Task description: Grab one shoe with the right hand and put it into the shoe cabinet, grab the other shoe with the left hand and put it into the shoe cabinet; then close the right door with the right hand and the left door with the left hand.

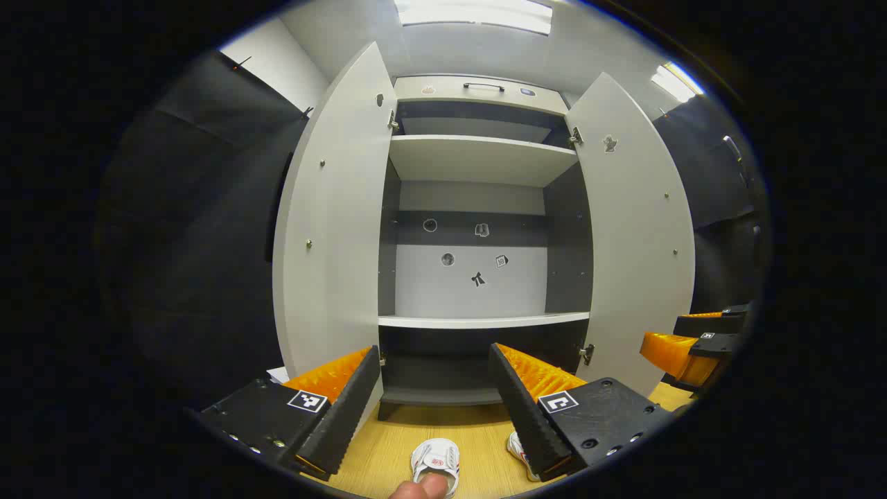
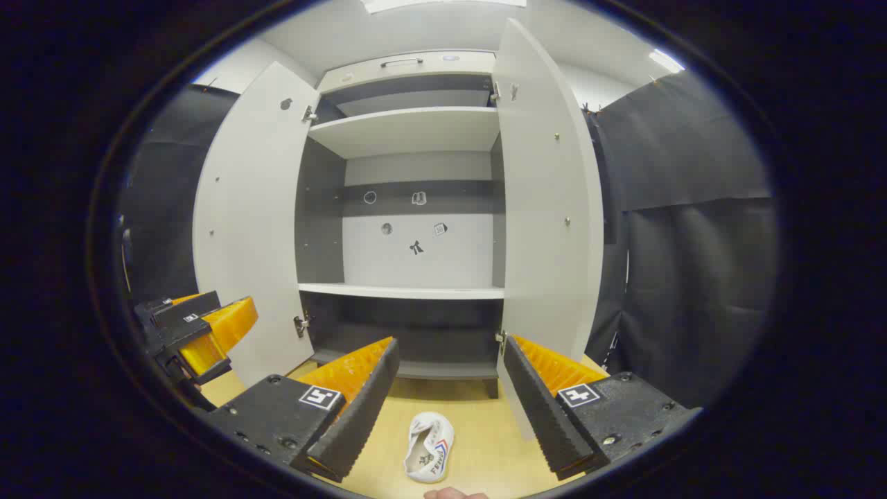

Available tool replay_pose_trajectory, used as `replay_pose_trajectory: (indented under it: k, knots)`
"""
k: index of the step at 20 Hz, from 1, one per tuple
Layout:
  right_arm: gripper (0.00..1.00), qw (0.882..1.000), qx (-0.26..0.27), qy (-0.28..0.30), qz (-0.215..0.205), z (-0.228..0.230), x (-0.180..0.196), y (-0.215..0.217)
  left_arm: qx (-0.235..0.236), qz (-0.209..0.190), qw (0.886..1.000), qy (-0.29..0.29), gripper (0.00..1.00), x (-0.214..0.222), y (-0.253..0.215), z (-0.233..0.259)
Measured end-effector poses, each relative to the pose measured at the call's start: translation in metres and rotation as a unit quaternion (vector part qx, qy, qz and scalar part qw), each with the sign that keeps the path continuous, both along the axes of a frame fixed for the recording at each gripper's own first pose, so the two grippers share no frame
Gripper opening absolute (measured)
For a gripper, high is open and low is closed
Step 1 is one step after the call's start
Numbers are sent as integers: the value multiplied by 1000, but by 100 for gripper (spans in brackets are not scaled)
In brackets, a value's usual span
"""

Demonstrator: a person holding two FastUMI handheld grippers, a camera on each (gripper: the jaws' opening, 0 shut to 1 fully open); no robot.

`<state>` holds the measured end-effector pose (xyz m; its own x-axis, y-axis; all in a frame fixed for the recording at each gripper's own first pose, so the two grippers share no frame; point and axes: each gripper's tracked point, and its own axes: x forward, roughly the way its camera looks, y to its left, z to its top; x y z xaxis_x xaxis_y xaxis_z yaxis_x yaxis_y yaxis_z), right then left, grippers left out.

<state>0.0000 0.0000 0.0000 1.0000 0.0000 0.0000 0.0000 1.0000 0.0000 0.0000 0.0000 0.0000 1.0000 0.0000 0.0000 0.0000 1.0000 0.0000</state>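
Note:
A white shoe cabinet (image 1: 478, 320) stands ahead with its left door (image 1: 332, 229) and right door (image 1: 637, 229) swung wide; its shelves are bare. On the wooden floor in front lie two small white shoes: one (image 1: 434, 459) between my left gripper's fingers, low down, the other (image 1: 516, 449) partly hidden behind a finger. My left gripper (image 1: 434, 353) is open and holds nothing. In the right gripper view one white shoe (image 2: 429, 438) lies on the floor below my open right gripper (image 2: 450, 343), with the cabinet (image 2: 402, 291) beyond.
Black cloth walls flank the cabinet on both sides. The right gripper (image 1: 682, 350) hangs by the right door, and the left gripper (image 2: 201, 329) by the left door (image 2: 242, 229). A fingertip (image 1: 419, 488) pokes in at the bottom edge. The floor (image 2: 478, 450) is light wood.

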Motion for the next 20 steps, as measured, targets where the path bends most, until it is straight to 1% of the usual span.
replay_pose_trajectory:
  k: [2,3,8,13,20]
  knots:
    - [94,1000,1,-4,-1,2,-2,1,1,1,1000,1,95,1,0,-1]
    - [99,1000,0,-6,-2,2,-2,0,0,2,1000,1,95,2,0,0]
    - [99,1000,-12,-9,-1,1,-1,5,-3,0,1000,-1,95,1,0,1]
    - [99,1000,-16,-9,-1,3,1,5,10,2,1000,-14,95,1,0,8]
    - [99,1000,-9,-11,-6,5,3,-1,7,1,1000,-13,95,2,-2,6]
